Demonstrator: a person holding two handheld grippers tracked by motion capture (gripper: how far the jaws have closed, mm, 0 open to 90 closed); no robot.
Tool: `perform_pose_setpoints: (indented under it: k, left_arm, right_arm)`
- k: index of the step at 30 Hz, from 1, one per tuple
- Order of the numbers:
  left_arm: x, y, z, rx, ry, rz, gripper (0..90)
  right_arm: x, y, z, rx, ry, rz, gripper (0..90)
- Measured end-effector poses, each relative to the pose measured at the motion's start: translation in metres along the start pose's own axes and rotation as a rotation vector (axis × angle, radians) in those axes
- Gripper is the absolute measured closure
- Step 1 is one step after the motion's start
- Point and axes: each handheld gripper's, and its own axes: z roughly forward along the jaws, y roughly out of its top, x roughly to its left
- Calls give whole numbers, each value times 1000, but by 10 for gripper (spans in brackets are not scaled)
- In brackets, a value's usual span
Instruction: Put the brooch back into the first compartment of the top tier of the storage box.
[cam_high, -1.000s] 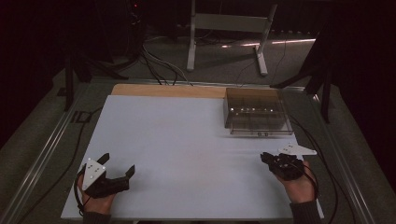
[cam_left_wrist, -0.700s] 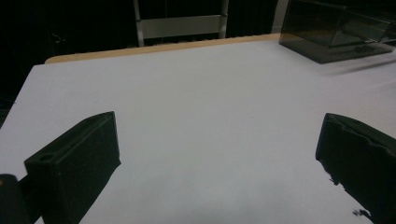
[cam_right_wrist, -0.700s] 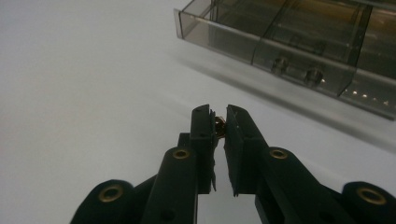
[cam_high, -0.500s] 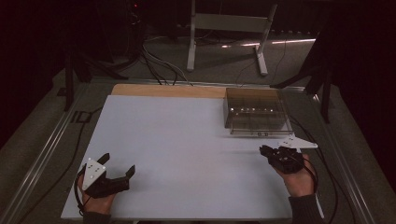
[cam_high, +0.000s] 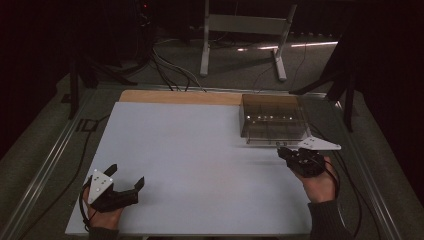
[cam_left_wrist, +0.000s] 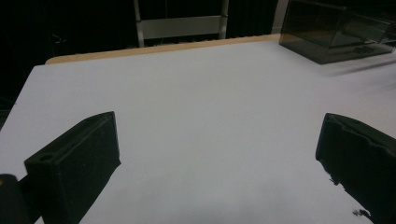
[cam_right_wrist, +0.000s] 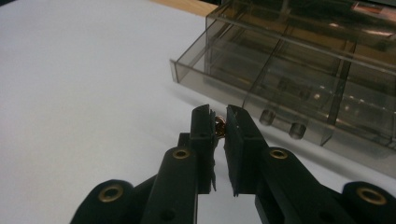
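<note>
Dark room, white sheet (cam_high: 200, 165) laid over a wooden table, a strip of bare wood (cam_high: 180, 97) left at the far edge.

Nearest, on the person's left: left gripper (cam_high: 123, 183) parked low on the sheet, jaws spread wide, nothing between them. In the left gripper view there is bare white sheet between the two black jaws. Reads as idle, kept out of the way.

Near right: right gripper (cam_right_wrist: 220, 122) with jaws almost closed, pinching a small brass-coloured part (cam_right_wrist: 220, 126) at the very tips. Looks like a small screw or nut; too tiny and half covered by the pads to say which. In the high view the right gripper (cam_high: 281, 150) sits just in front of the box, tips pointed at it.

Just beyond: smoked-plastic compartment organiser box (cam_right_wrist: 299, 74), front edge close to the jaw tips, divider walls visible through the tint. Judging from the hold, the part is on its way into a compartment; a tip pinch leaves room to drop it over the wall. Which compartment, can't tell. Tint and glare hide the contents; a few bright specks inside in the high view, unidentifiable. The box runs off the frame in the right gripper view.

Farthest: floor cables (cam_high: 170, 60) and a metal stand (cam_high: 245, 30), top cut off, rest lost in shadow.
</note>
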Motion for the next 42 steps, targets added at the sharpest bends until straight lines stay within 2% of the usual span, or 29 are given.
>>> perform_pose_setpoints:
  k: [16, 25, 42]
  left_arm:
    - [1, 0, 0, -1, 2, -3, 4]
    - [0, 0, 1, 0, 0, 1, 4]
    - [1, 0, 0, -3, 0, -4, 4]
  right_arm:
    - [-4, 26, 6, -30, 2, -14, 823]
    - [-6, 33, 13, -36, 12, -7, 824]
    - [-17, 48, 28, -62, -1, 19, 825]
